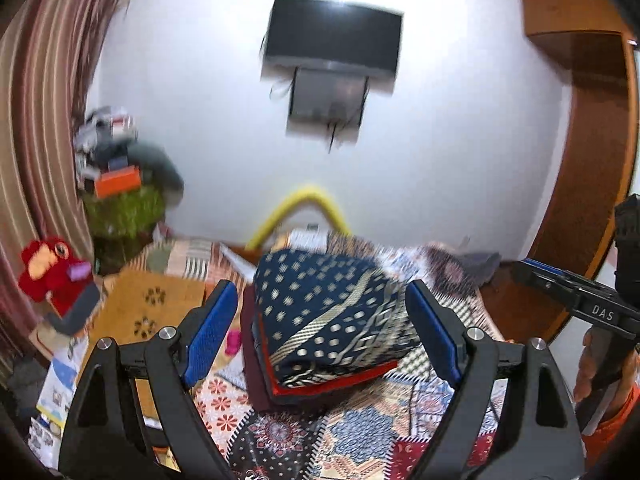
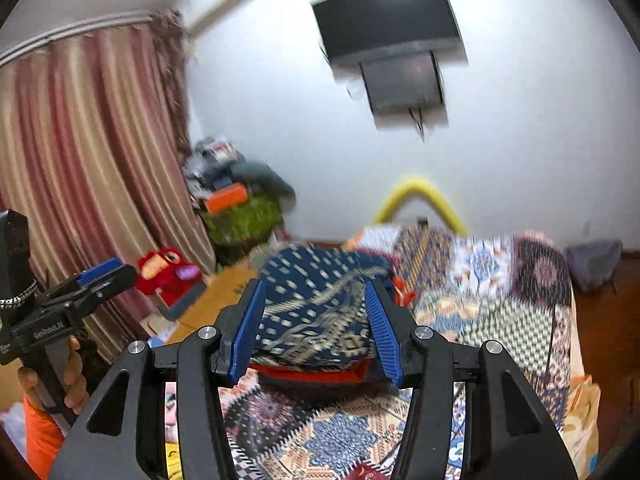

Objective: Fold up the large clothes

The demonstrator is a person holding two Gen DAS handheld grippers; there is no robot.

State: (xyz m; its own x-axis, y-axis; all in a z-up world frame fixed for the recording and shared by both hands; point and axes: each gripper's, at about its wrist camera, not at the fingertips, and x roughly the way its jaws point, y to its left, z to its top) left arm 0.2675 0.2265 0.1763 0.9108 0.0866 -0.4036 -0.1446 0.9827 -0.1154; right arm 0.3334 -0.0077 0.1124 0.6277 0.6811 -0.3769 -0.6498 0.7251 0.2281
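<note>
A folded navy cloth (image 1: 320, 320) with cream dots and bands lies on top of maroon and red folded layers, on the patchwork bed cover (image 1: 360, 432). My left gripper (image 1: 320, 292) hangs above and in front of it, jaws wide open and empty. In the right wrist view the same folded cloth (image 2: 316, 312) lies beyond my right gripper (image 2: 314, 286), whose blue pads stand partly apart and touch nothing. The right gripper (image 1: 580, 292) also shows at the right edge of the left wrist view, in a hand, clear of the cloth. The left gripper (image 2: 100, 276) shows at the left.
A dark screen (image 1: 334, 36) hangs on the white wall above the bed's far end. Striped curtains (image 2: 80, 160), a red plush toy (image 1: 52, 272) and a cluttered pile (image 1: 116, 168) stand to the left. A yellow tube (image 1: 304, 204) arches behind the bed. Wooden furniture (image 1: 592, 140) is on the right.
</note>
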